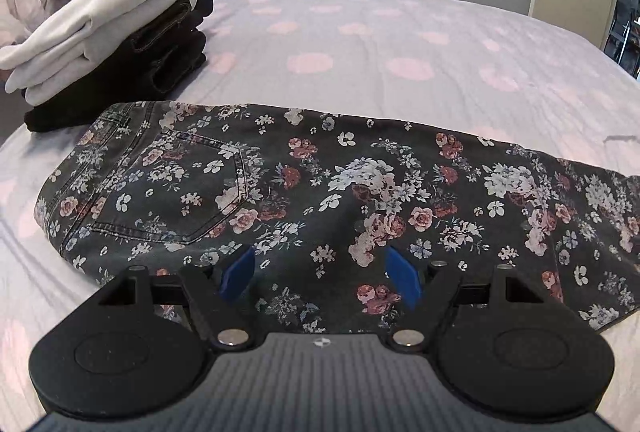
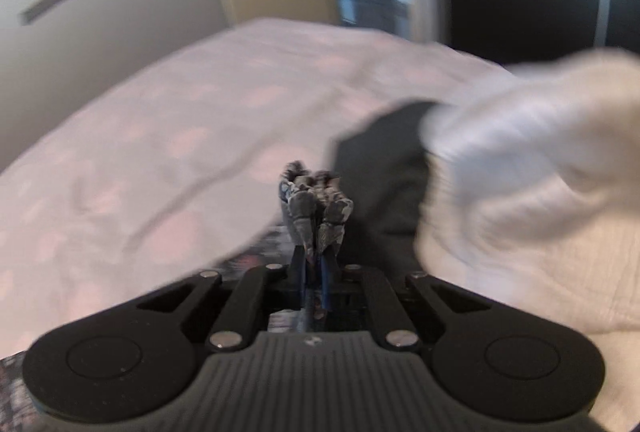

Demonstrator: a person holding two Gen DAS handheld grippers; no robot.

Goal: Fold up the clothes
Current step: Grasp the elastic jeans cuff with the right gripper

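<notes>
A: What is the left wrist view showing?
B: The left gripper (image 1: pixel 320 274) is hovering with jaws wide apart over the near edge of the floral jeans (image 1: pixel 320 192), which are lying flat across the bed (image 1: pixel 360 44). A stack (image 1: pixel 116 44) of folded clothes is sitting at far left.

A: And the right wrist view?
B: Blurred. The right gripper (image 2: pixel 316 232) is clenching a bunched fold of the jeans (image 2: pixel 316 200). A white garment (image 2: pixel 520 160) and a dark one (image 2: pixel 380 172) are lying to the right.
</notes>
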